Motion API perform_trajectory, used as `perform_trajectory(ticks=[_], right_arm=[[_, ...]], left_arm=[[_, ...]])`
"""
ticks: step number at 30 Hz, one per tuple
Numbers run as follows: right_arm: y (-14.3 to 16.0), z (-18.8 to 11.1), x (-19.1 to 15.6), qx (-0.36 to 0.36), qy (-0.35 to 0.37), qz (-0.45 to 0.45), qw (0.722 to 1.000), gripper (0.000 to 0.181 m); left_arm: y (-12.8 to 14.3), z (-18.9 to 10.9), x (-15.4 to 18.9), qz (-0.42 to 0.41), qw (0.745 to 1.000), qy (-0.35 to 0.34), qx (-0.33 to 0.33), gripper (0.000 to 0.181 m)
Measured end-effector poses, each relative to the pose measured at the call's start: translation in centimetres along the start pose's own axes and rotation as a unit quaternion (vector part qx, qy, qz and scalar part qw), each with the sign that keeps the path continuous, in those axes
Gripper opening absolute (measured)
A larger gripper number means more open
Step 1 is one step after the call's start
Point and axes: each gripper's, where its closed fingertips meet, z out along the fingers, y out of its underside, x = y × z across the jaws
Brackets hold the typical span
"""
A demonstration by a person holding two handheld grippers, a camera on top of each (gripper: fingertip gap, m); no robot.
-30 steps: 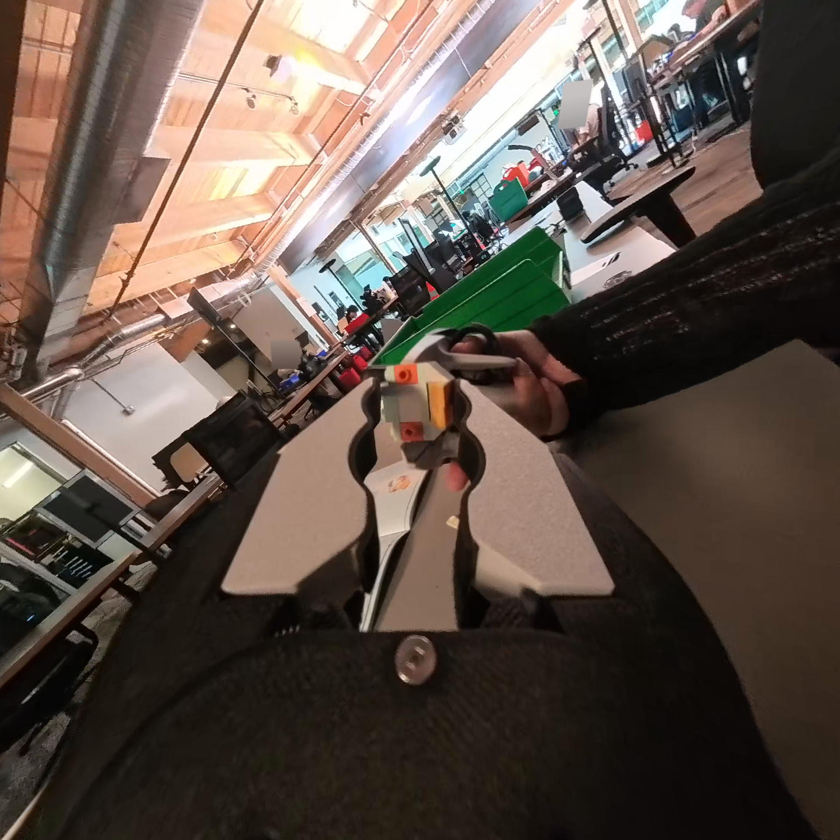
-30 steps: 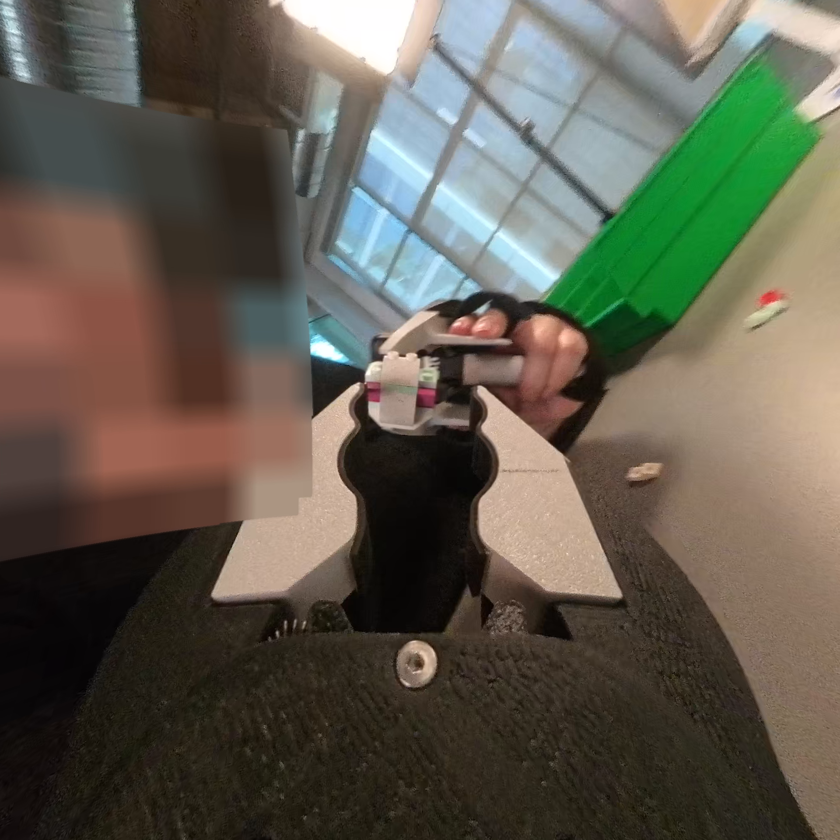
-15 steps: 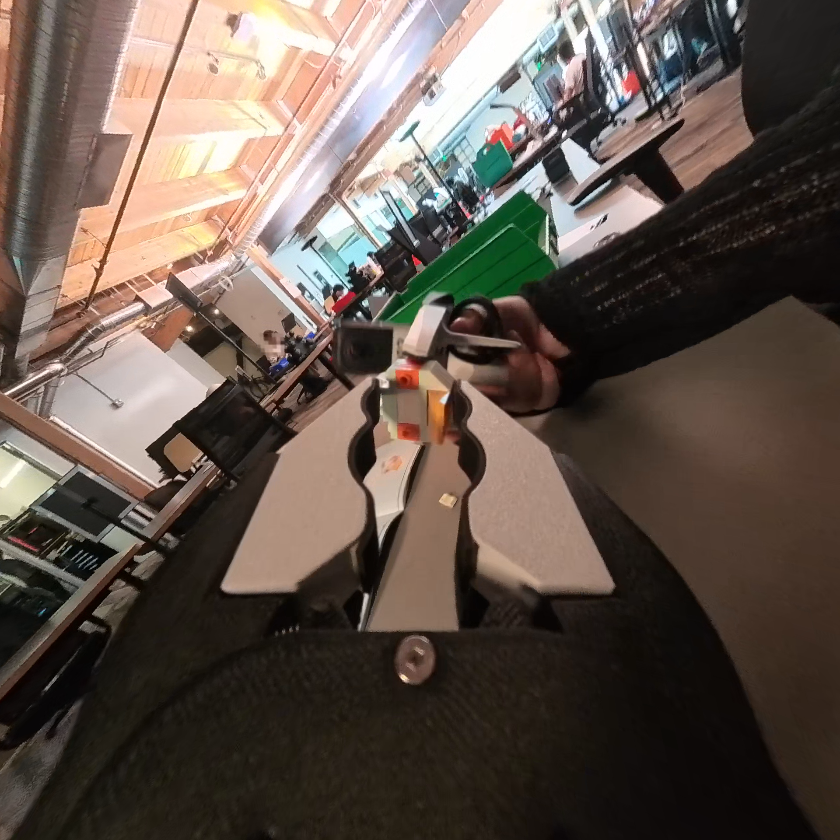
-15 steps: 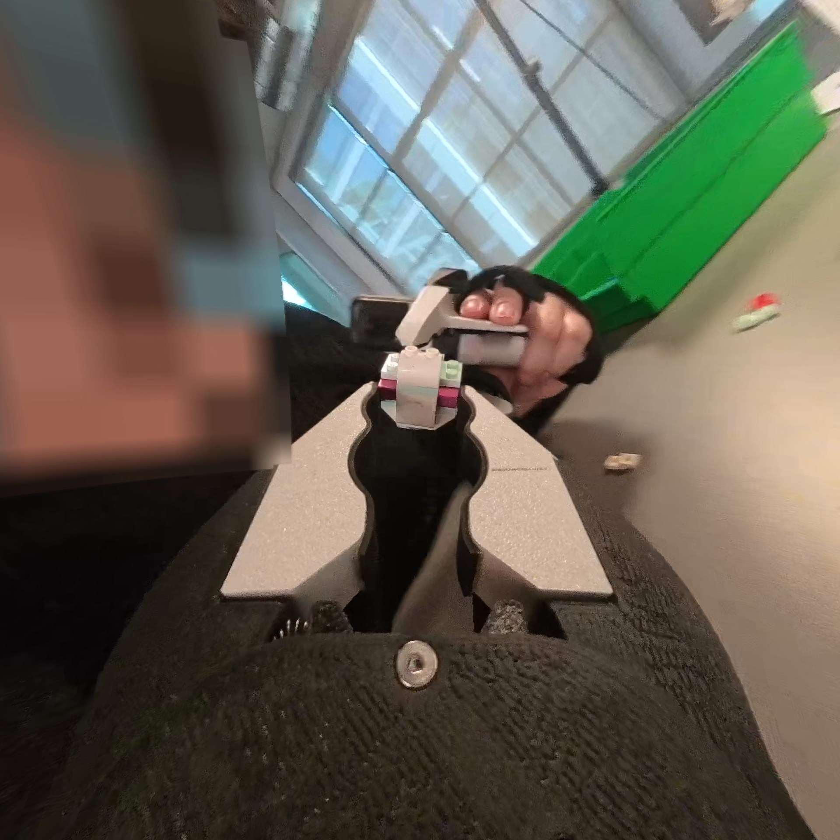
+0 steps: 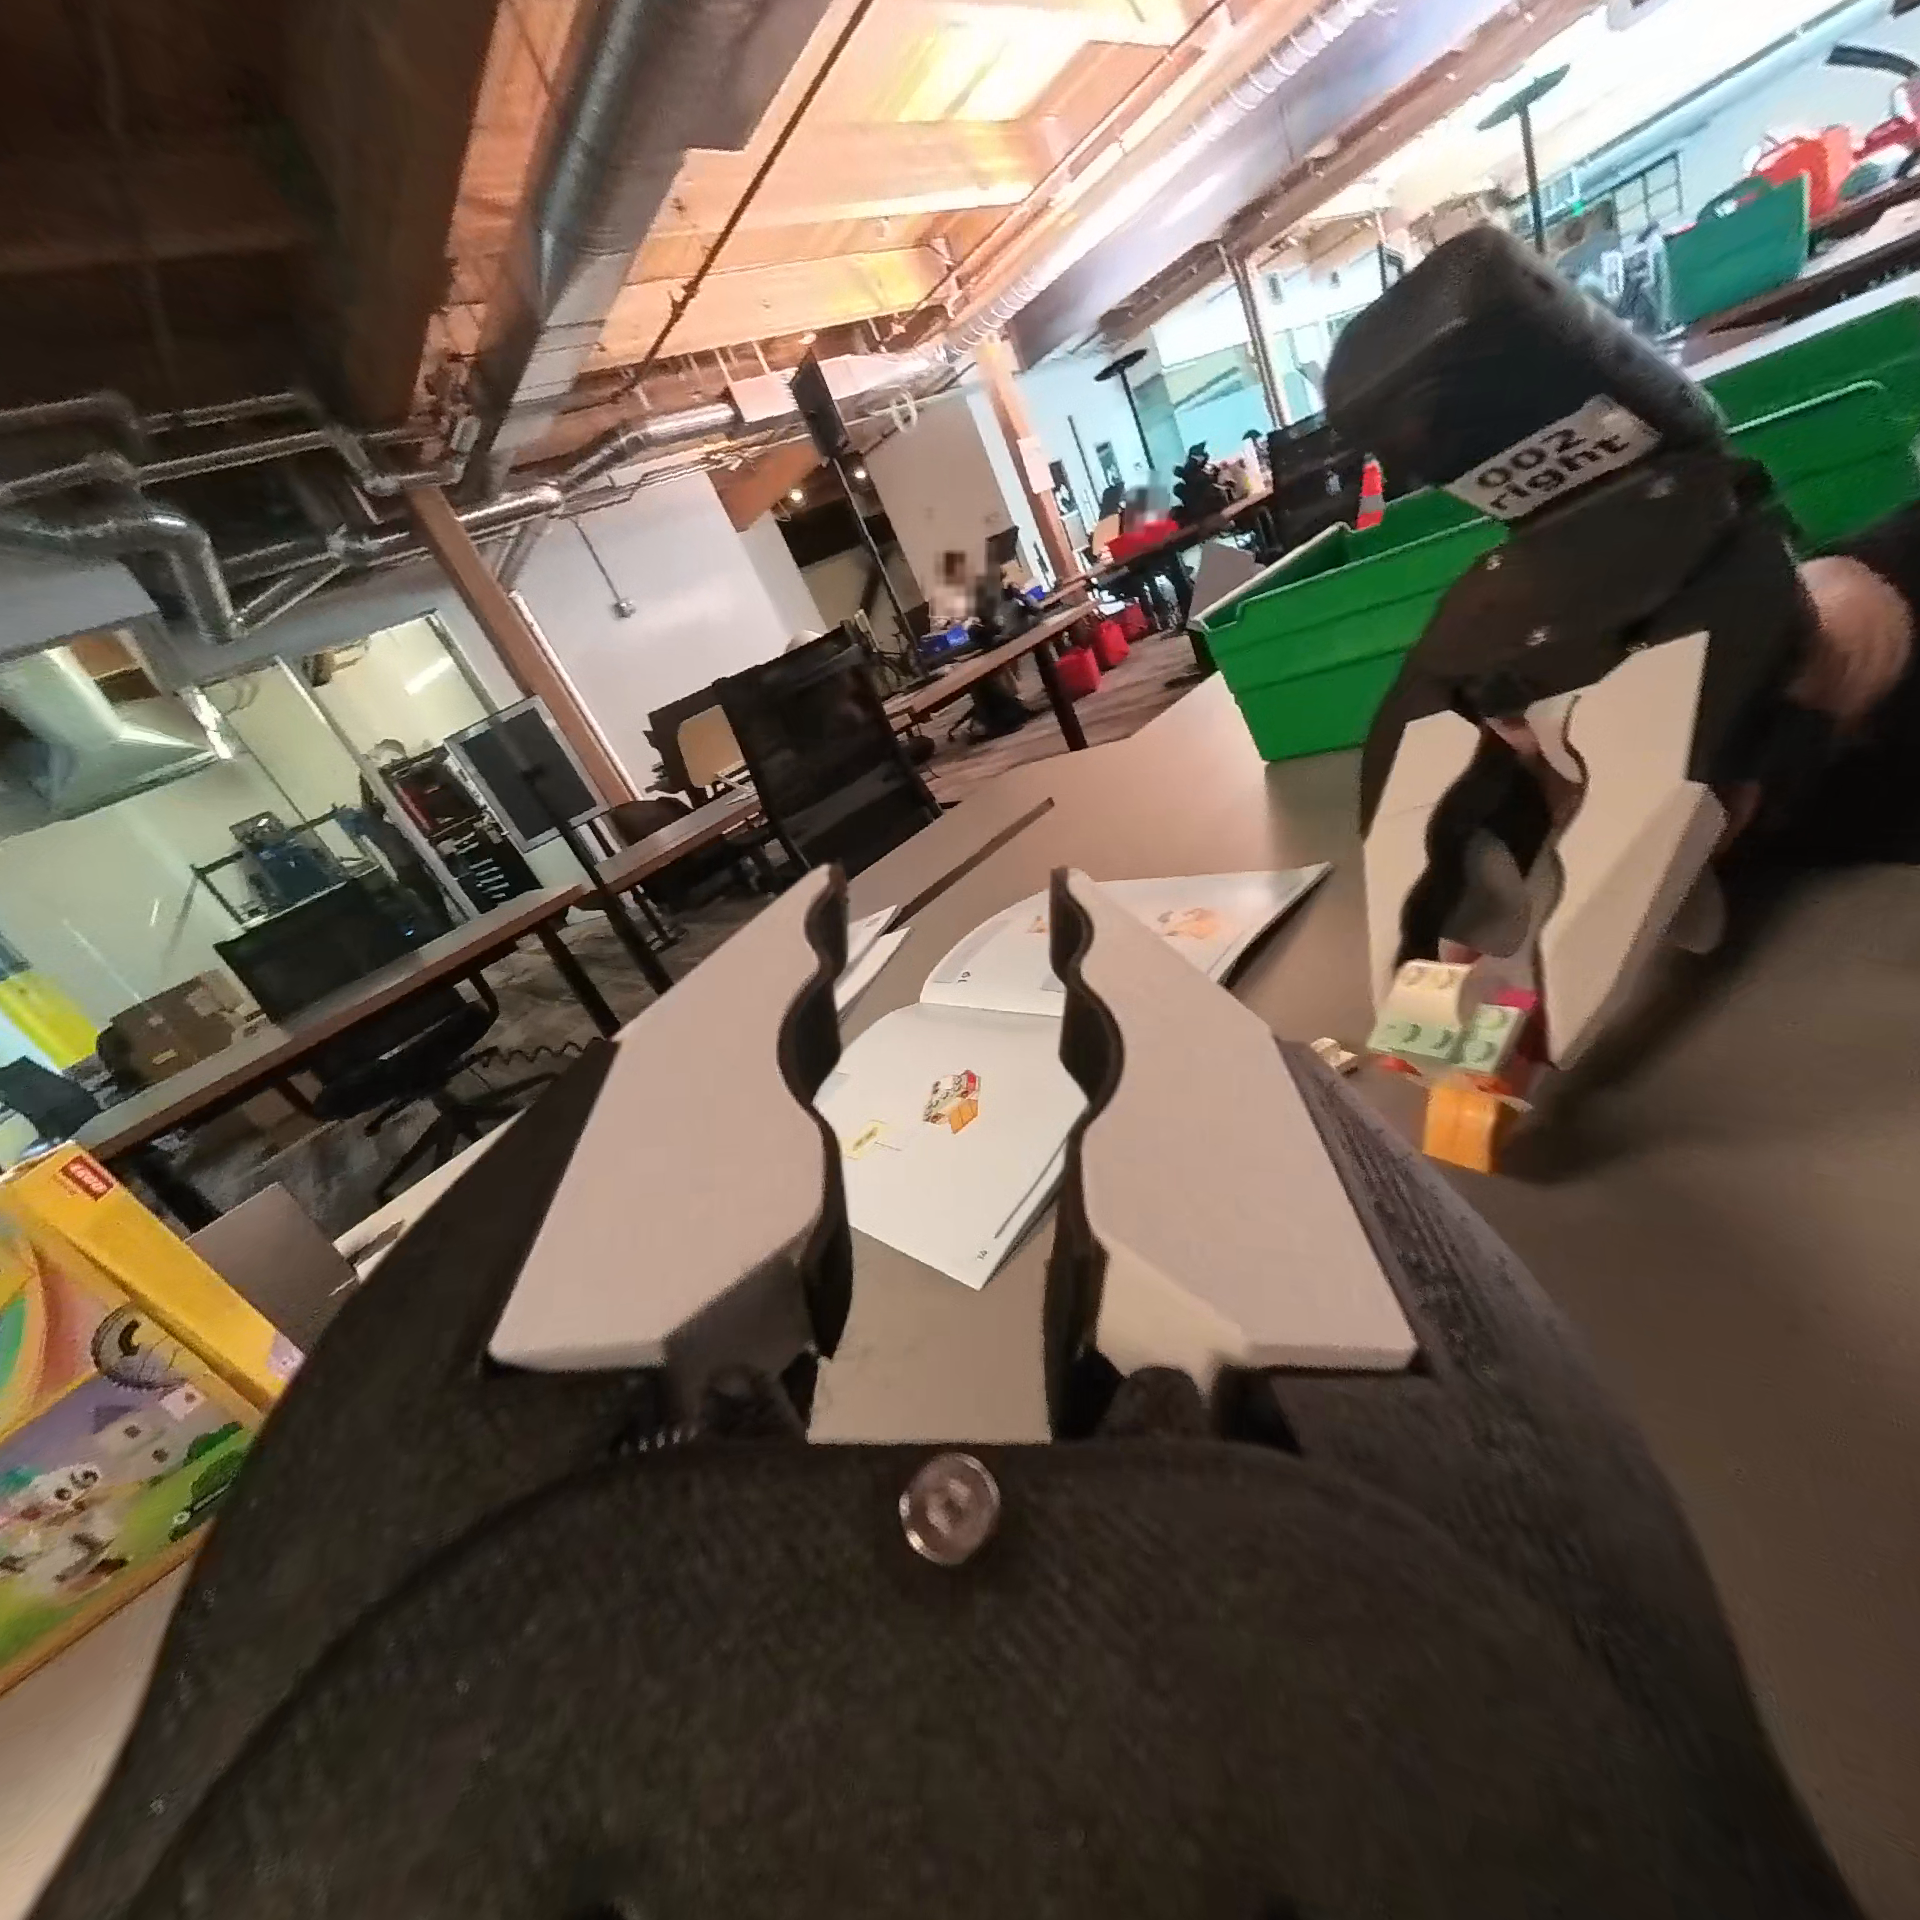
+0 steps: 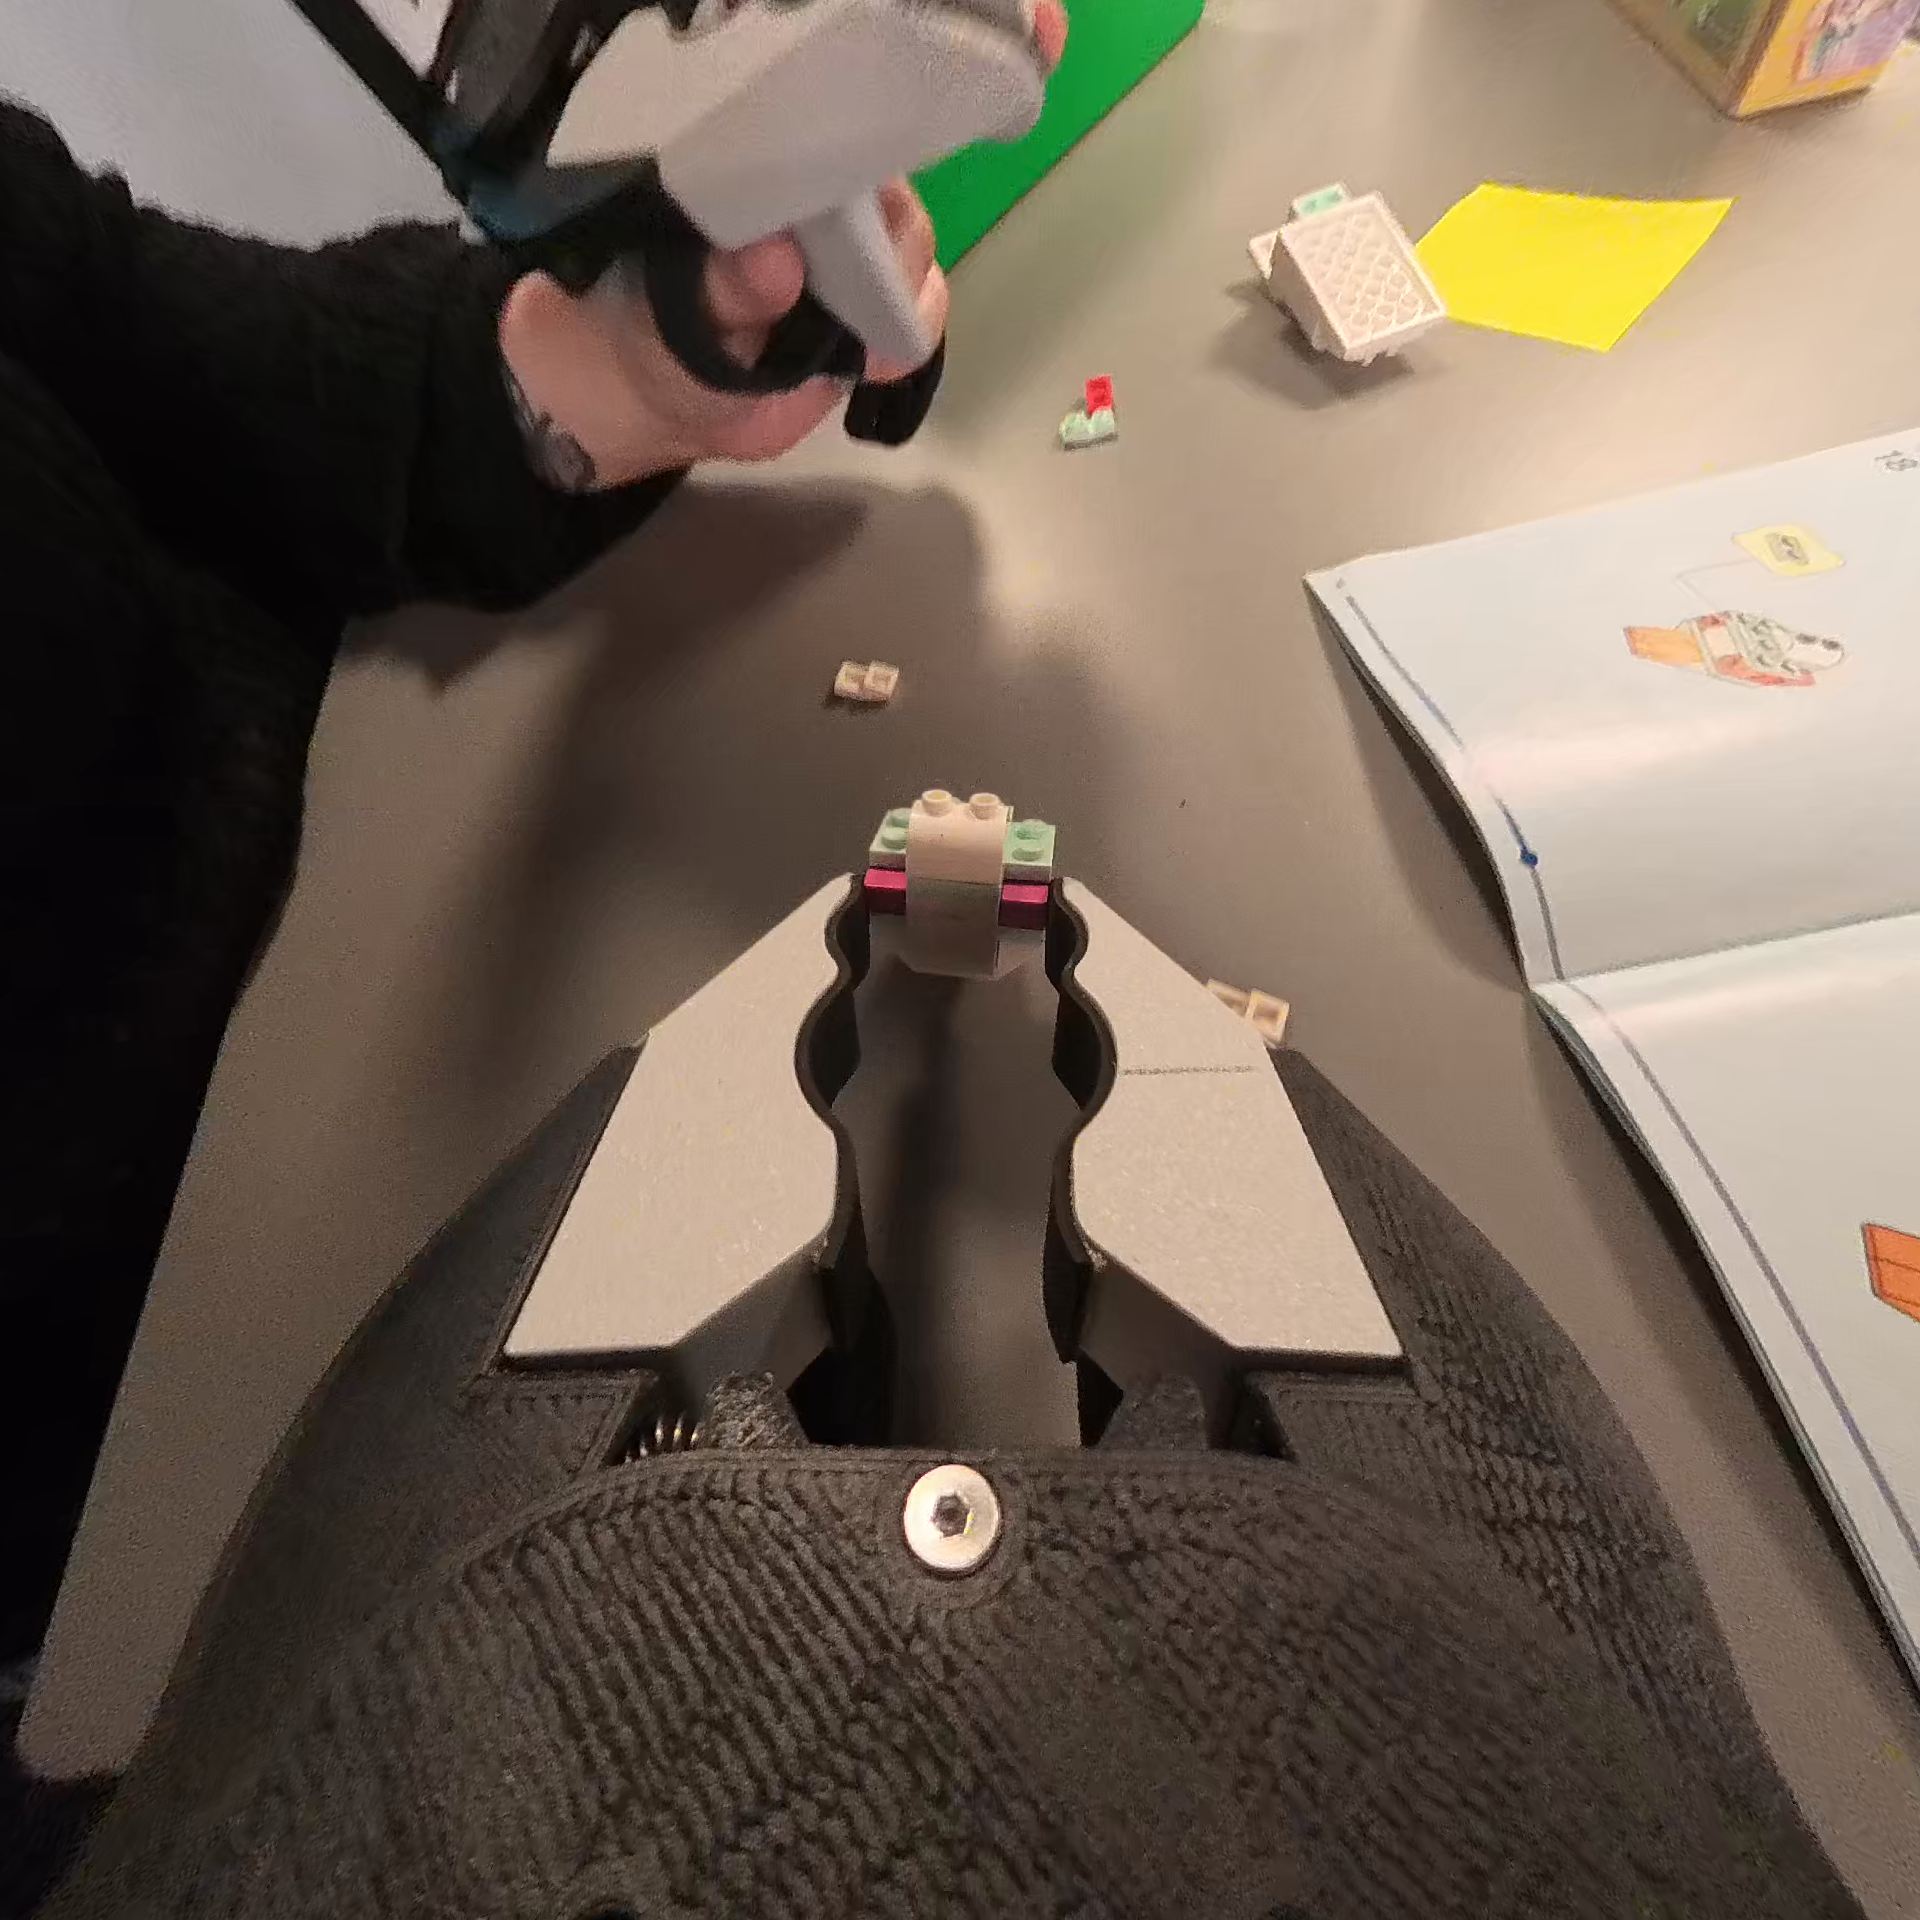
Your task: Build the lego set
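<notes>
The left gripper (image 5: 945, 935) is held above the desk (image 5: 1714, 1299), its jaws parted and empty, aimed at the open booklet (image 5: 935, 1122). To its right, the right gripper (image 6: 958, 902) has its jaws pinched on the magenta layer of the small brick stack (image 6: 961, 883), whose long axis lies across the jaws, just over the desk. Loose tan pieces (image 6: 864, 681) lie ahead, nearer the right gripper.

Each gripper, the left gripper (image 5: 940, 914) and the right gripper (image 6: 954, 899), has a black ribbed body, a silver hex screw at six o'clock, and two flat grey fingers (image 6: 717, 1132) with wavy black inner edges. At ten o'clock, a black knit sleeve (image 6: 260, 395) covers the person's arm.
</notes>
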Motion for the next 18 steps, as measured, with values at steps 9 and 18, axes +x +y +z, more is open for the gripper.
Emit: perform_trajectory(ticks=[9, 18], right_arm=[[2.4, -0.7, 0.7, -0.061, 0.022, -0.029, 0.997, 0.033], [2.3, -0.9, 1.1, -0.056, 0.038, -0.029, 0.997, 0.036]], left_arm=[[0.4, 0.1, -0.8, -0.013, 1.0, -0.023, 0.0, 0.035], [0.9, 0.1, -1.8, -0.048, 0.998, -0.036, -0.005, 0.034]])
